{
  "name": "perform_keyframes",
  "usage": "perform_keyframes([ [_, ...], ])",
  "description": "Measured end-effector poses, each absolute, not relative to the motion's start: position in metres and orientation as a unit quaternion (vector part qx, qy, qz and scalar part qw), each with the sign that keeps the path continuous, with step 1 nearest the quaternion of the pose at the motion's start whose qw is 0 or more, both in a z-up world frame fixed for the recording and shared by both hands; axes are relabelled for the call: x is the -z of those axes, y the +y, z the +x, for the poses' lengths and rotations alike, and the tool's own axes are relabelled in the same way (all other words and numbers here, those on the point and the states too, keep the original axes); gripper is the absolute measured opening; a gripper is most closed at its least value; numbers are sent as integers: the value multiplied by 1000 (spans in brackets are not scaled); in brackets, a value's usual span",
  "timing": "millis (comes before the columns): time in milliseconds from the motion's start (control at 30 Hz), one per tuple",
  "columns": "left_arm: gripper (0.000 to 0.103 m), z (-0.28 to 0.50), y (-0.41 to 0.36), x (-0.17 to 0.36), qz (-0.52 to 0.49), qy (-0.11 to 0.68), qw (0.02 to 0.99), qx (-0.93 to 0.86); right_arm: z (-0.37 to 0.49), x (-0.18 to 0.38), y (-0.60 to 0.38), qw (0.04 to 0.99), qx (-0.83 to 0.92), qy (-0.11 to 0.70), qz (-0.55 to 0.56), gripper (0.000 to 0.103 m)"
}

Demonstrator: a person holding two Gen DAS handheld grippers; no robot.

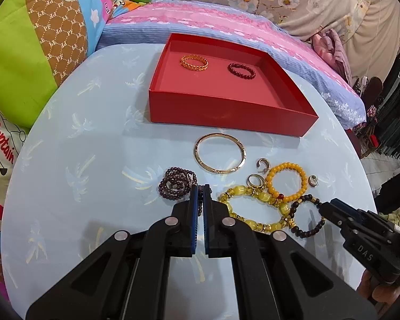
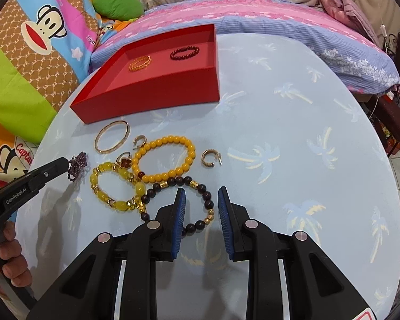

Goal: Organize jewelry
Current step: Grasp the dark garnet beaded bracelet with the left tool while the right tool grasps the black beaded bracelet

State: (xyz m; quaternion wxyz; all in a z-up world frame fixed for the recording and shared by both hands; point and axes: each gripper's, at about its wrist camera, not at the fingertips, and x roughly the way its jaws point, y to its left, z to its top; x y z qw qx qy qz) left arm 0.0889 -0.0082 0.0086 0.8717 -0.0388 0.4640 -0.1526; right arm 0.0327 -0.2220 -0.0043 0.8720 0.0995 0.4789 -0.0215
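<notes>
The left gripper (image 1: 200,186) has its fingers nearly together, pinching a strand of the coiled purple bead bracelet (image 1: 177,183) that lies on the surface toward its left edge. The right gripper (image 2: 201,190) is open wide; its fingers straddle the right side of the dark bead bracelet (image 2: 181,202), with the left finger inside the loop and the right finger outside it, not yet closed.

The red tray (image 1: 226,118) sits at the far edge of the surface and already holds a gold chain bracelet (image 1: 194,63) and a dark red bead bracelet (image 1: 241,71).

Recommended procedure for the left-hand step: lift straight up until the whole coil hangs free (the loops may unwind and trail), then carry it over the tray's near wall and set it on bare tray floor, apart from the two pieces already there. Keep the trailing beads away from the gold bangle (image 1: 219,153) just beyond. Whether the grip catches one loop or several cannot be determined.
</notes>
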Motion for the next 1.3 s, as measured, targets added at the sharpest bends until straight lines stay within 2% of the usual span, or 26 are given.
perform_keyframes([
  [233,3,88,-7,-9,-42,465,871,154,35,15,-219,869,23,486,86,20],
  [367,3,87,-6,-11,-43,464,871,154,34,16,-219,873,27,482,70,8],
  [567,3,85,-4,-18,-44,458,874,156,31,6,-222,878,23,471,86,8],
  [700,0,84,-2,-28,-47,450,877,160,31,-16,-222,888,9,449,100,8],
  [933,0,85,-1,-53,-45,425,888,169,35,-54,-216,907,-12,410,100,8],
  [1100,0,85,3,-51,-49,430,886,167,38,-64,-219,911,-12,399,102,8],
  [1167,1,82,3,-43,-53,440,881,168,37,-60,-219,910,-12,403,102,8],
  [1233,7,79,-1,-31,-50,452,874,170,36,-54,-218,906,-14,410,105,8],
  [1300,24,78,-6,-19,-45,462,871,162,35,-48,-217,902,-16,418,109,8],
])
